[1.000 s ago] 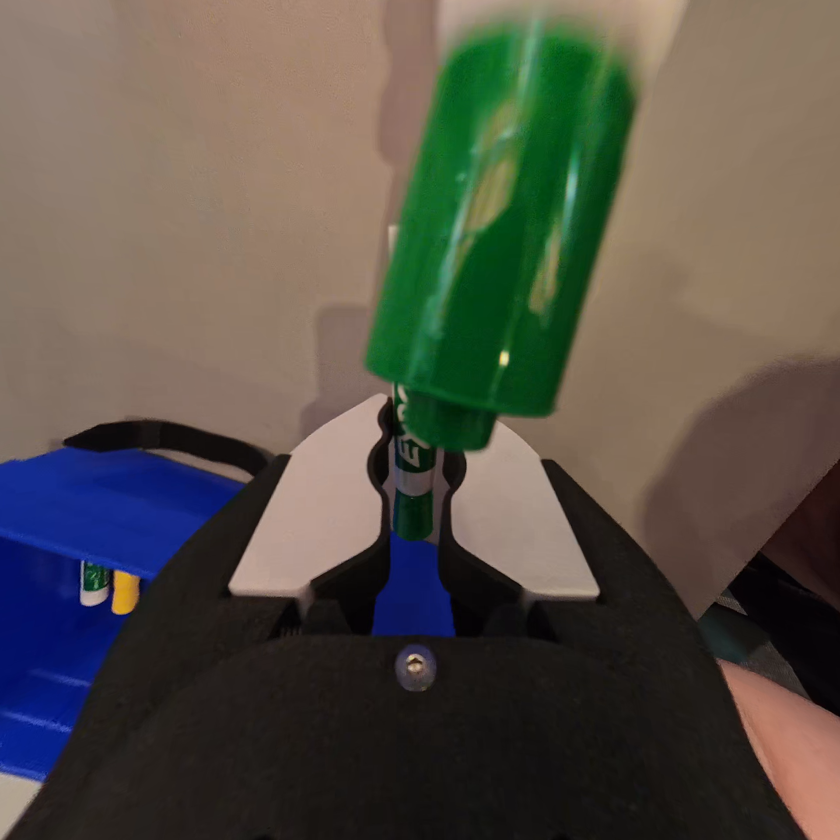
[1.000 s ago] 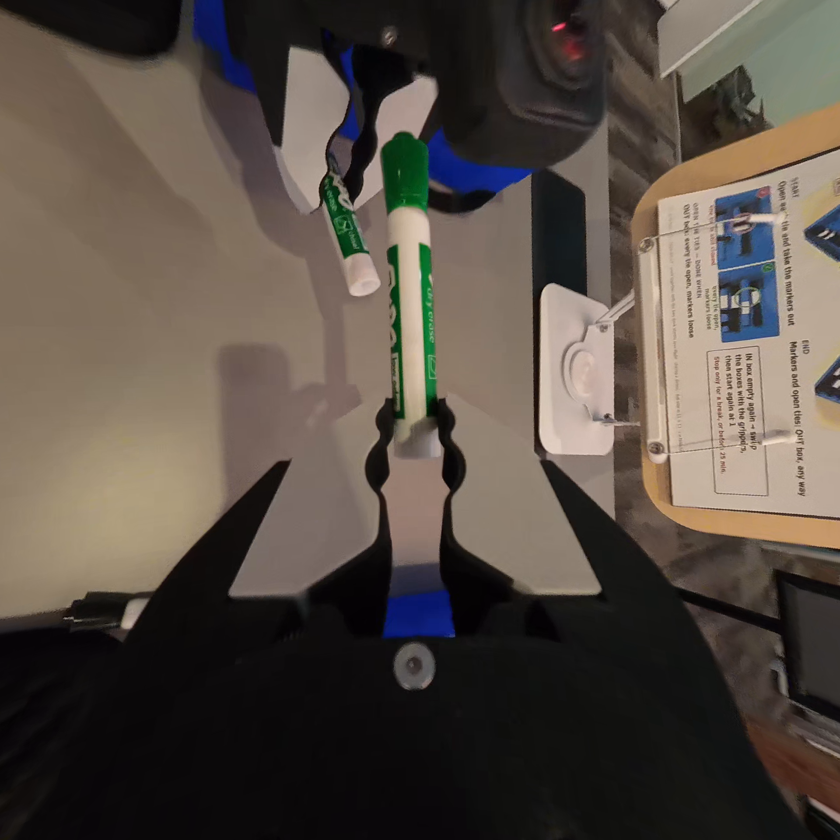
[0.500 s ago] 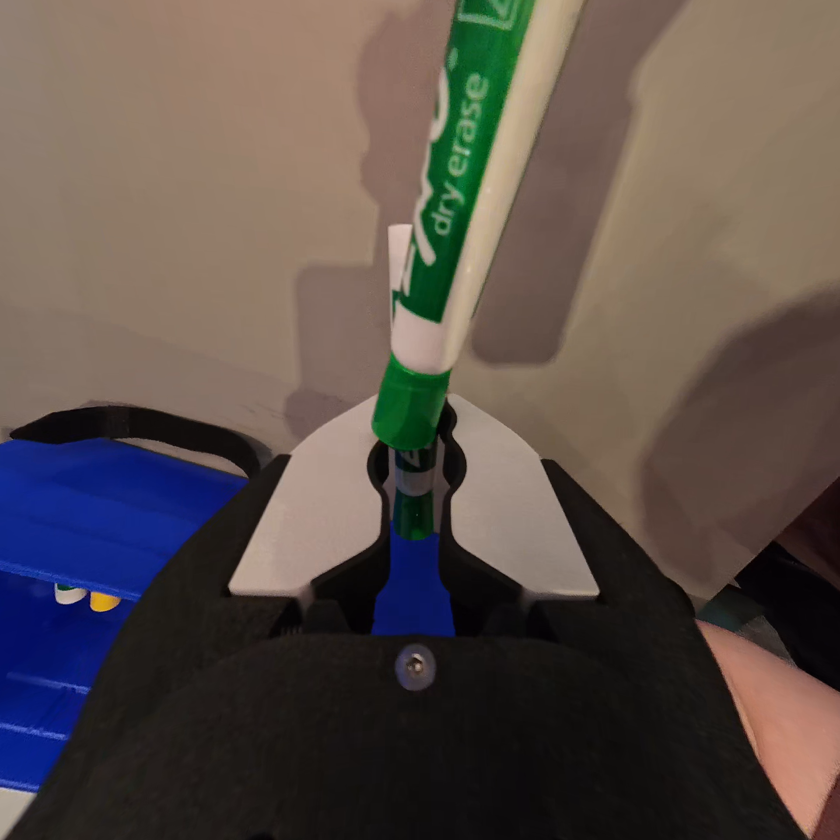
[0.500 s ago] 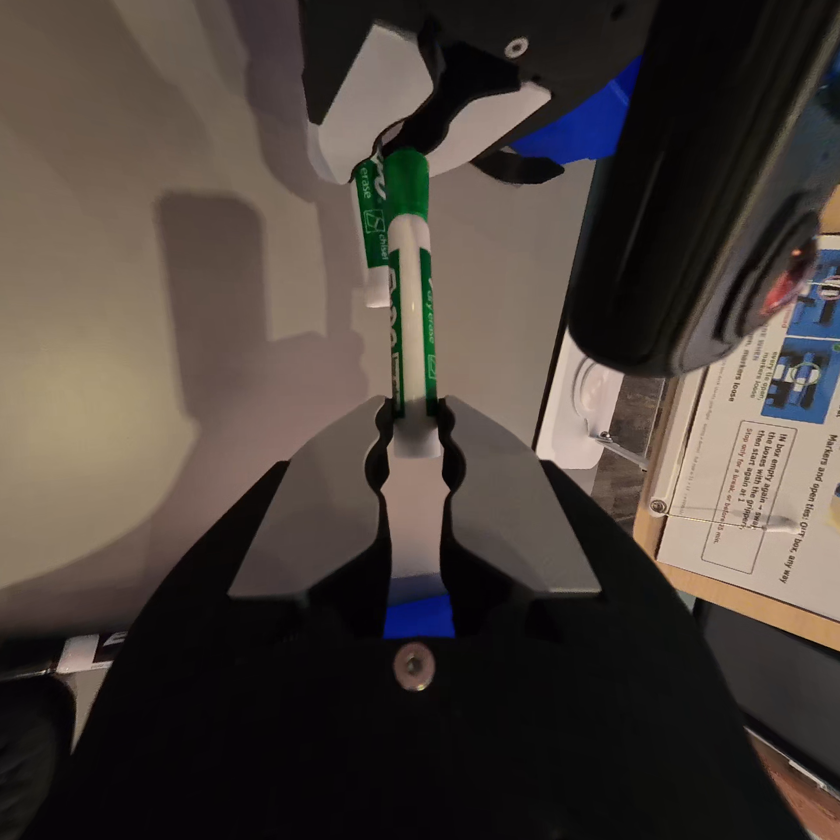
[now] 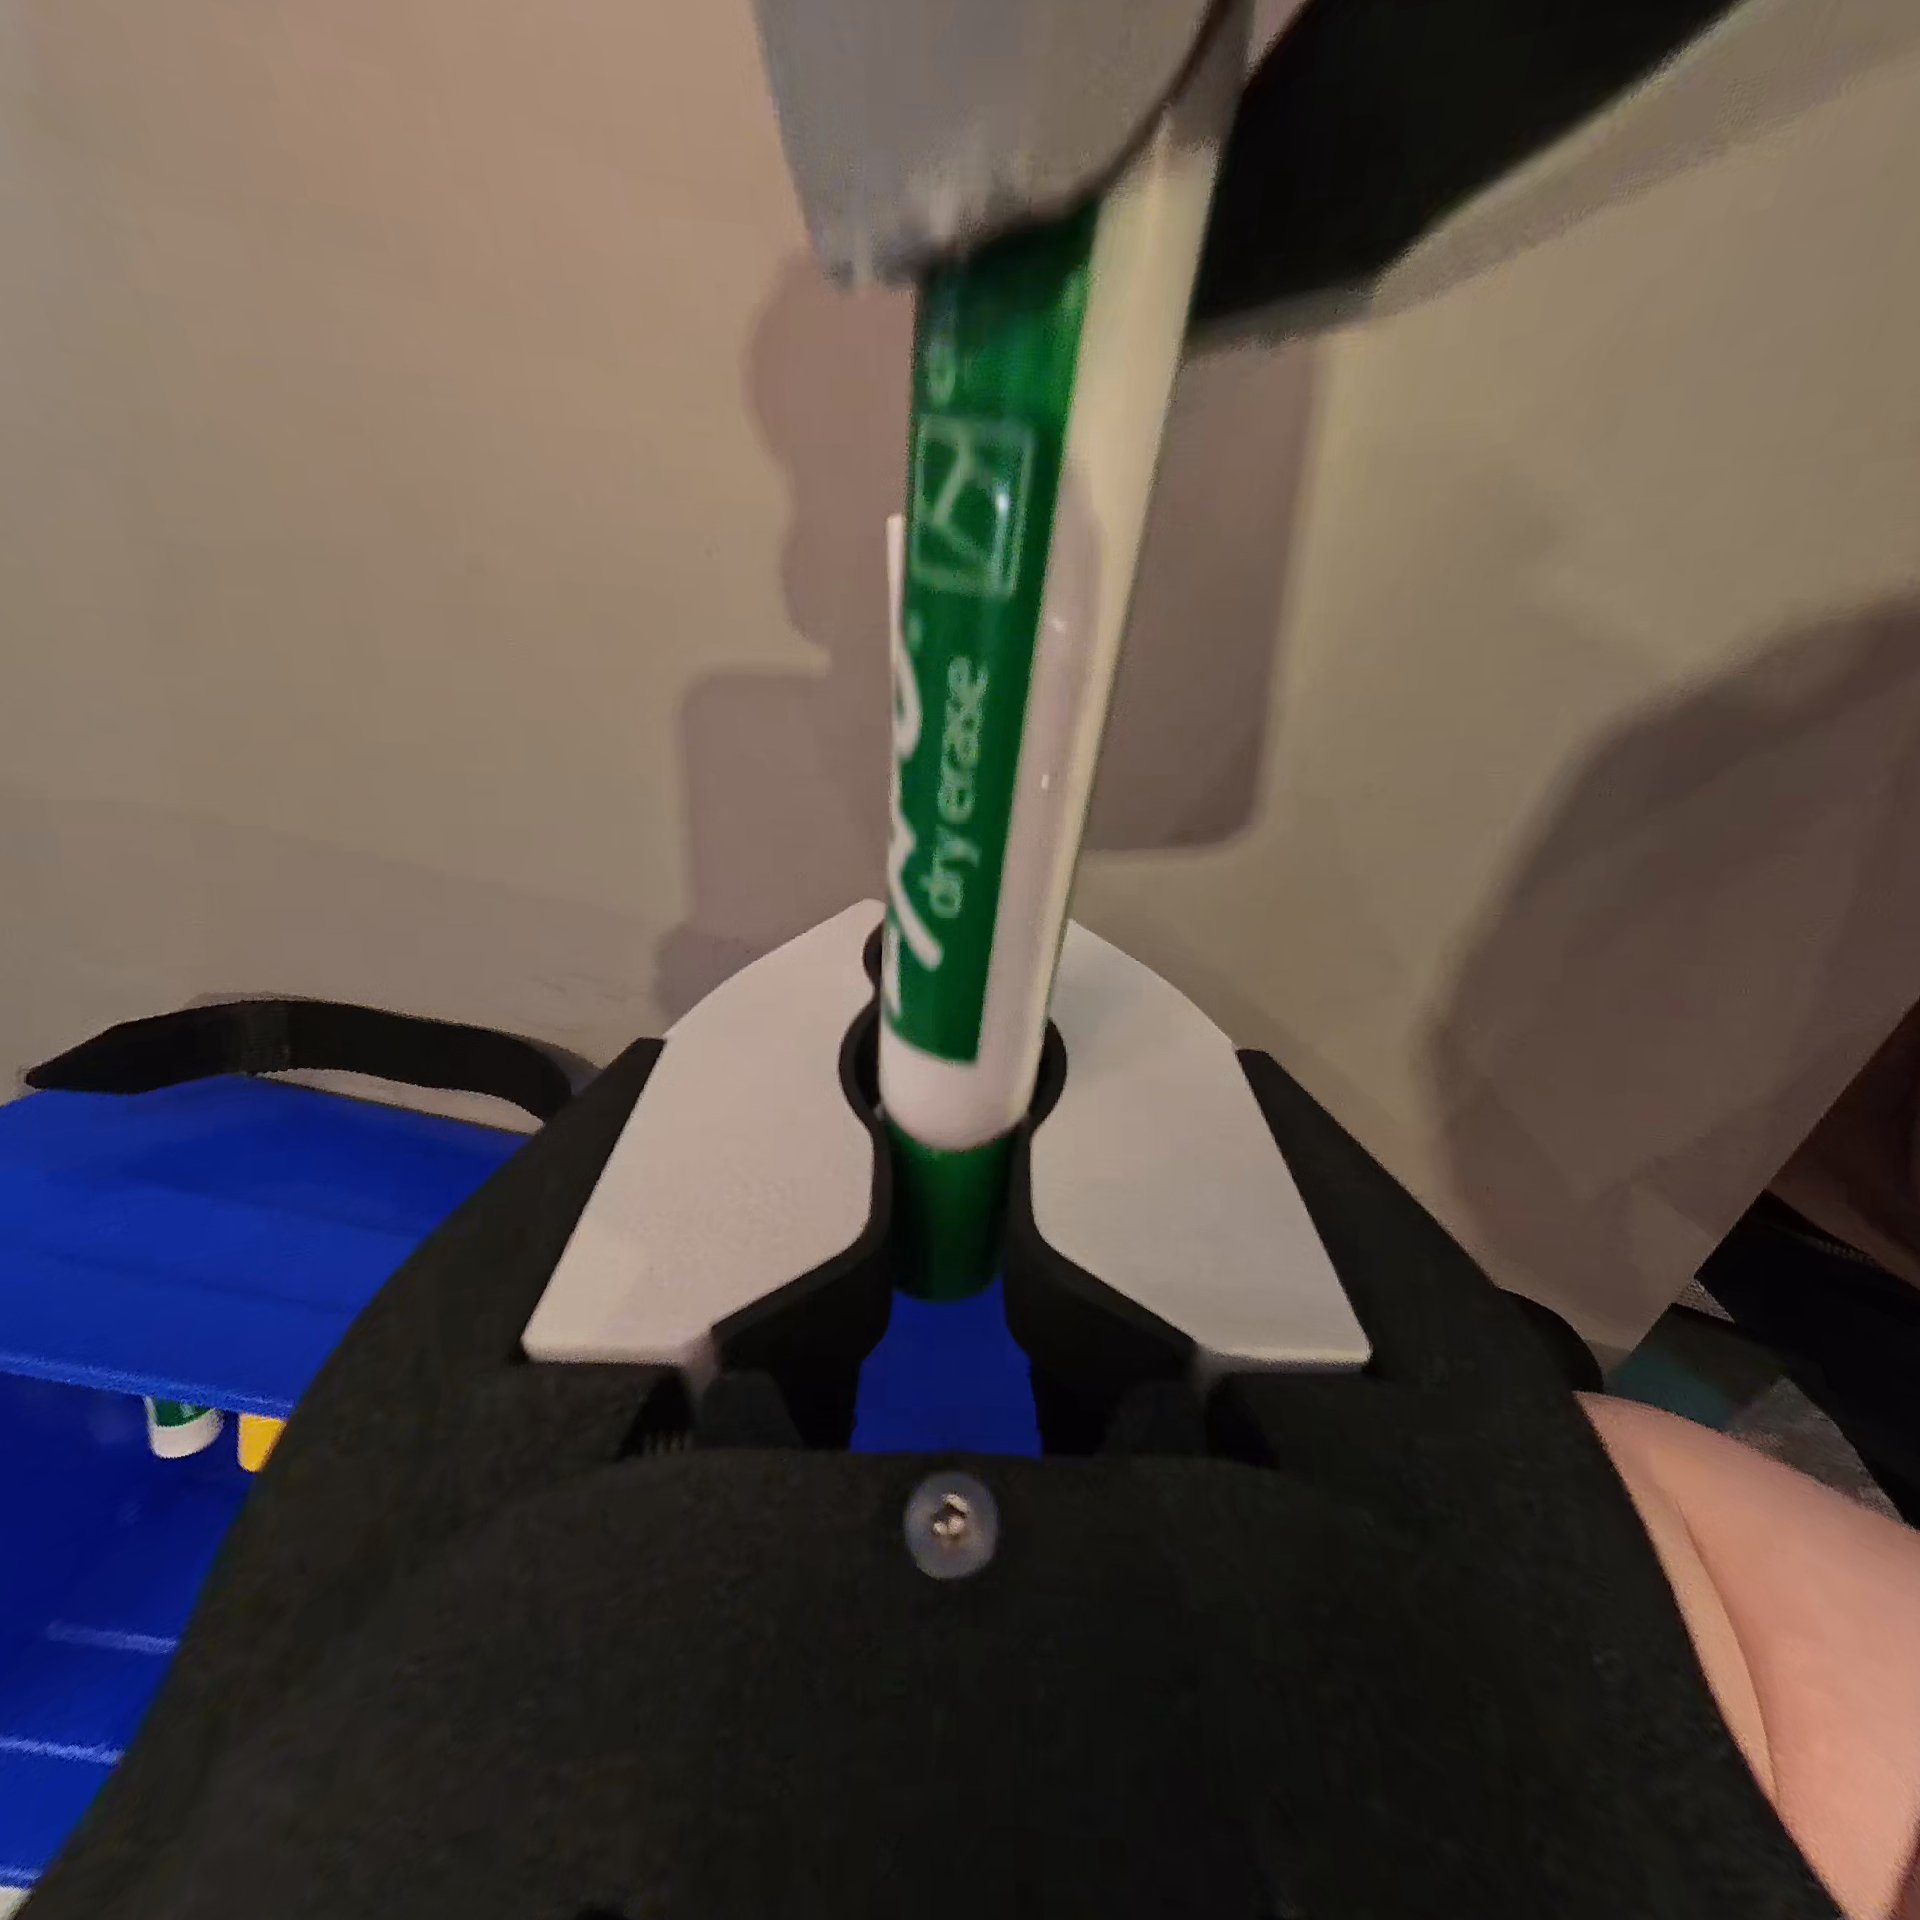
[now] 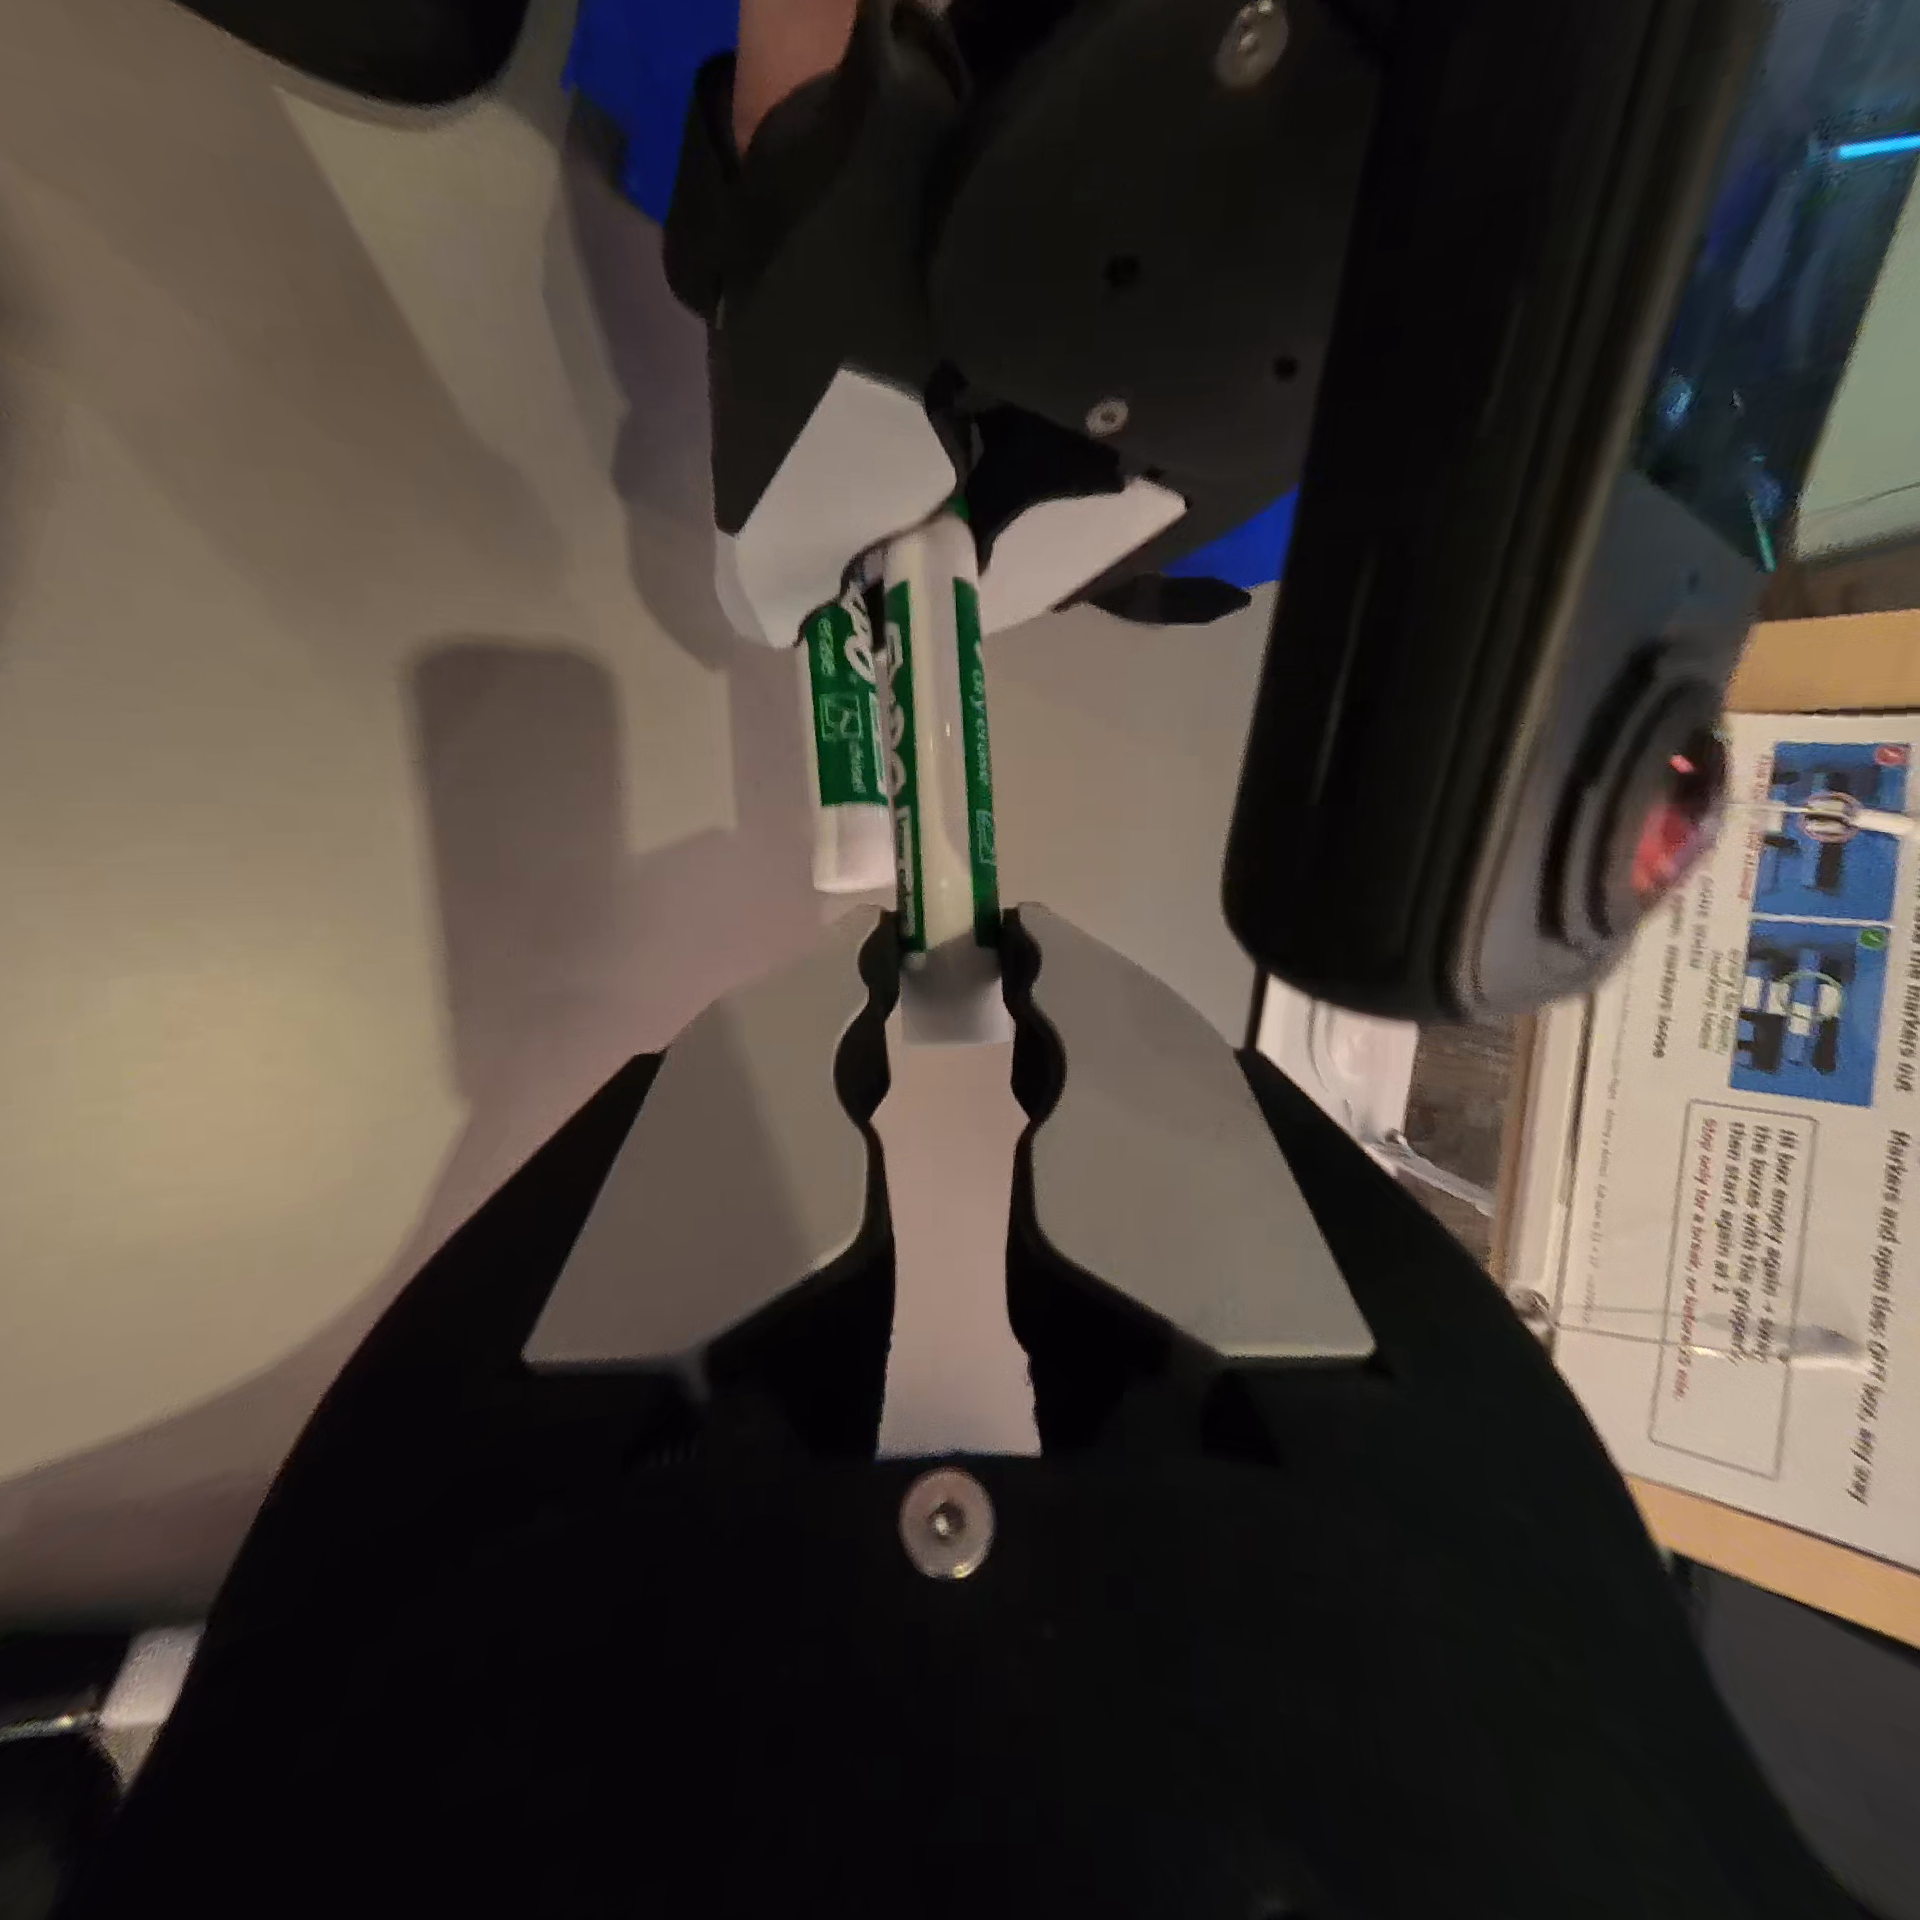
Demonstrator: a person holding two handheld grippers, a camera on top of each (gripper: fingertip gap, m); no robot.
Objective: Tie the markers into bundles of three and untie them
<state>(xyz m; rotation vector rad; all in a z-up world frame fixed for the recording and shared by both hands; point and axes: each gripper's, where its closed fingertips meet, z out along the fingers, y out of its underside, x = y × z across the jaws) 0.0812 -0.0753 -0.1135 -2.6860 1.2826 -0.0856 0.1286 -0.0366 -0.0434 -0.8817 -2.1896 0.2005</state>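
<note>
My left gripper [image 5: 956,997] is shut on a green dry-erase marker, of which only a white edge [image 5: 891,582] shows behind a second one. The second green marker [image 5: 987,727] lies alongside it, its cap end [image 5: 945,1216] pushed down between my left jaws. My right gripper [image 6: 940,920] is shut on that second marker's [image 6: 940,769] white tail end. In the right wrist view the left gripper [image 6: 935,540] faces me and the first marker [image 6: 842,748] hangs from it, just left of the second. The right gripper's fingers [image 5: 987,125] fill the top of the left wrist view.
A blue box [image 5: 208,1226] sits at the left with a black strap [image 5: 291,1049] over its rim and marker ends, one green [image 5: 182,1423] and one yellow [image 5: 255,1439], inside. A pale tabletop [image 5: 416,520] lies below. An instruction sheet [image 6: 1714,1195] on a wooden board lies to the right. My right fingertips sit around 9 cm from my left ones.
My right gripper brought its marker closer, cap first. The cap has slid down between the left jaws beside the first marker, and the two grippers now stand much nearer each other.
</note>
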